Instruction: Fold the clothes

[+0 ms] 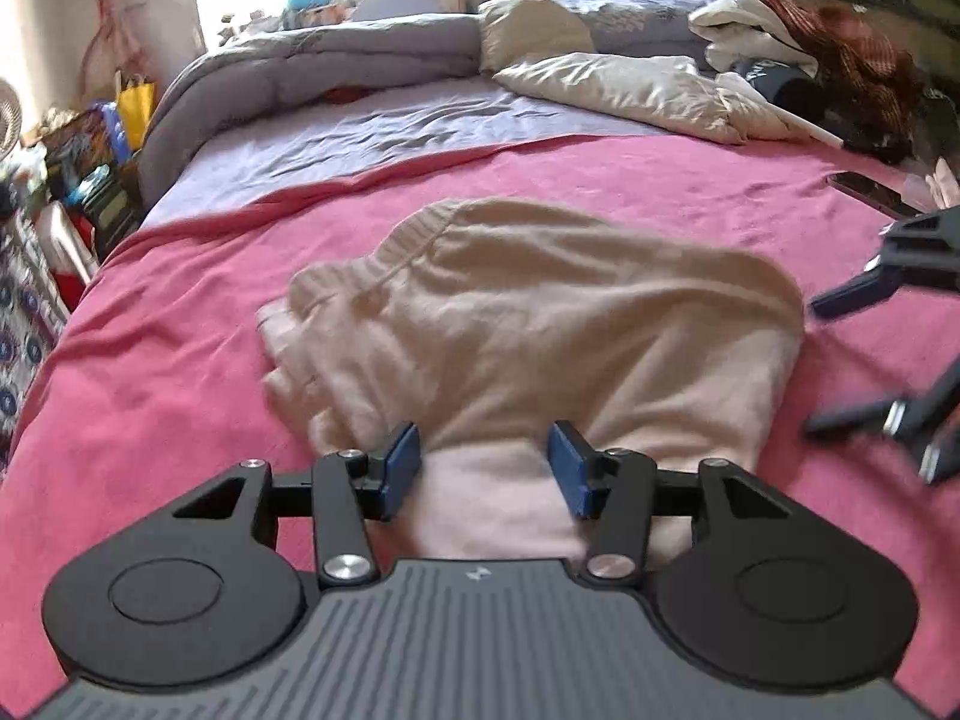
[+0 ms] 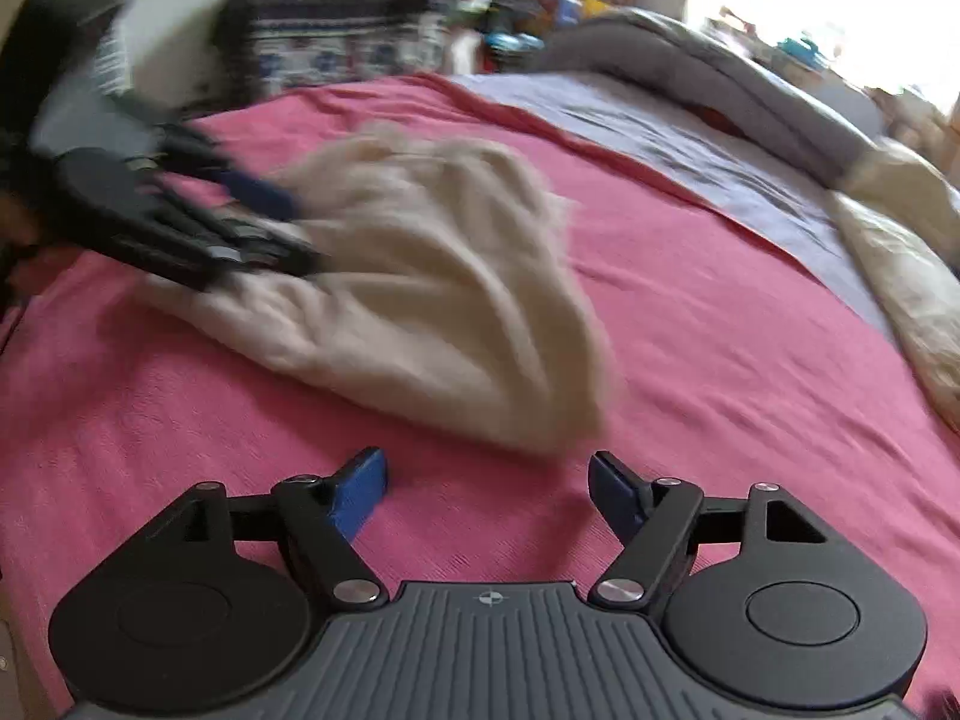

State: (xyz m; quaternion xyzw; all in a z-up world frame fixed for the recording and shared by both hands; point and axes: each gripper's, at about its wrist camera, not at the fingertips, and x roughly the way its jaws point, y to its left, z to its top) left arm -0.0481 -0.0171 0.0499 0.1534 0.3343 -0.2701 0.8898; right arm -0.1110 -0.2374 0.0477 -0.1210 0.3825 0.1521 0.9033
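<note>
**Fold laid down, next grasp pending**

The cream garment (image 1: 528, 324) lay bunched on the pink bedspread (image 1: 180, 360). The left tongs (image 1: 486, 468) straddled its near edge, half open, not pinching. The right tongs (image 2: 486, 492) gaped empty beside it. Likely next: regrip an edge.

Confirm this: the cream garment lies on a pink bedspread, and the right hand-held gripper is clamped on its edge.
Not clamped. In the right wrist view the right hand-held gripper stands open over bare pink bedspread, with nothing between its pads. The cream garment does lie on that bedspread.
</note>
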